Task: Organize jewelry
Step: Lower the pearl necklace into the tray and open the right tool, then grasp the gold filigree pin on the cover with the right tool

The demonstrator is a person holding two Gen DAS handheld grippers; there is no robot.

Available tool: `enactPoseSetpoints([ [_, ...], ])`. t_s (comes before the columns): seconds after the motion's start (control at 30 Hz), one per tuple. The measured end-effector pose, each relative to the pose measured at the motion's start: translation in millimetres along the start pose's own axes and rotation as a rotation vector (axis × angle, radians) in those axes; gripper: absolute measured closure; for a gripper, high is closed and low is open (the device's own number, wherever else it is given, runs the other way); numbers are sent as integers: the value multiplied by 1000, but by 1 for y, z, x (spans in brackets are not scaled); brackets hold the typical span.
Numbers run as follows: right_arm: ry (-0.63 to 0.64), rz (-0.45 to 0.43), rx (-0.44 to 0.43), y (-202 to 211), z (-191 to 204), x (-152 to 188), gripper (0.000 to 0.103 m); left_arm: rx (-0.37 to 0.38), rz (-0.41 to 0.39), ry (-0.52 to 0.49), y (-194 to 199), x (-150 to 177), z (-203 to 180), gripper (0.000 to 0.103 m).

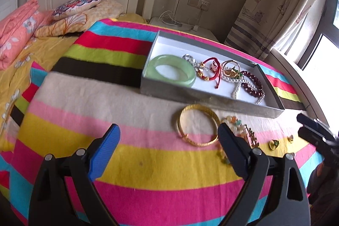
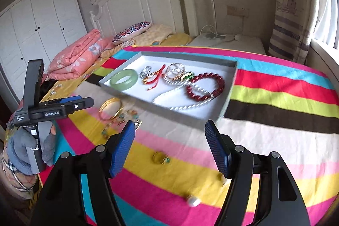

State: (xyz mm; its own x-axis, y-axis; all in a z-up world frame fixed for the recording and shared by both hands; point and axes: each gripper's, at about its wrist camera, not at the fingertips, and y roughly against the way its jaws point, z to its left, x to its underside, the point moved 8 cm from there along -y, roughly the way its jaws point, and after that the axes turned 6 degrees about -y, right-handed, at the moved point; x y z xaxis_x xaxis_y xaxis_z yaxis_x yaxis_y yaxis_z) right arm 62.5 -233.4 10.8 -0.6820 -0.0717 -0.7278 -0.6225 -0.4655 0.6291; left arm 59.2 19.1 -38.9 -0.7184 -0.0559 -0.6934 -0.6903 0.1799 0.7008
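Several pieces already lie in the grey tray (image 1: 211, 99) on the bed: a green jade bangle (image 1: 171, 73) at its left end, a silver piece, a red cord bracelet (image 1: 208, 69), gold hoops, a white pearl strand (image 2: 175, 99) and a dark red bead bracelet (image 2: 205, 86) toward the right end. Judged from this, the sorting is well past half.

Left outside, on the striped blanket (image 1: 137, 162) in front of the tray: a gold bangle (image 1: 198, 127), flat, its opening turned toward the near side; a multicoloured bead piece (image 1: 235, 126) just beside it on the right, partly hidden by a finger; a gold ring with a green stone (image 2: 161, 158); a small gold item farther right, too small to name; a white pearl-like bead (image 2: 193, 201) nearest the camera.

Tray's long axis runs left to right across the bed, slightly skewed, open side up.

Left hand-held gripper (image 1: 169, 141): released, jaws wide, nothing between them, gold bangle just ahead of its right finger. Right hand-held gripper (image 2: 169, 141): released, empty, poised above the ring.

Surroundings: folded pink quilt, pillows, white headboard, curtain.
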Motion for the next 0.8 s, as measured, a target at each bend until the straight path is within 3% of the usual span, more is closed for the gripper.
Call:
enactPoseSetpoints([
  [0.2,33,40,-34,-9,45,35,37,-1,-15,43,6,8,7,9],
  [0.3,113,84,69,-20,55,42,37,-14,4,29,3,8,5,9],
  [0.6,158,174,158,-42,71,58,38,-5,11,47,1,9,7,6],
  [0.8,193,173,263,-58,68,48,49,9,2,50,3,9,7,6],
])
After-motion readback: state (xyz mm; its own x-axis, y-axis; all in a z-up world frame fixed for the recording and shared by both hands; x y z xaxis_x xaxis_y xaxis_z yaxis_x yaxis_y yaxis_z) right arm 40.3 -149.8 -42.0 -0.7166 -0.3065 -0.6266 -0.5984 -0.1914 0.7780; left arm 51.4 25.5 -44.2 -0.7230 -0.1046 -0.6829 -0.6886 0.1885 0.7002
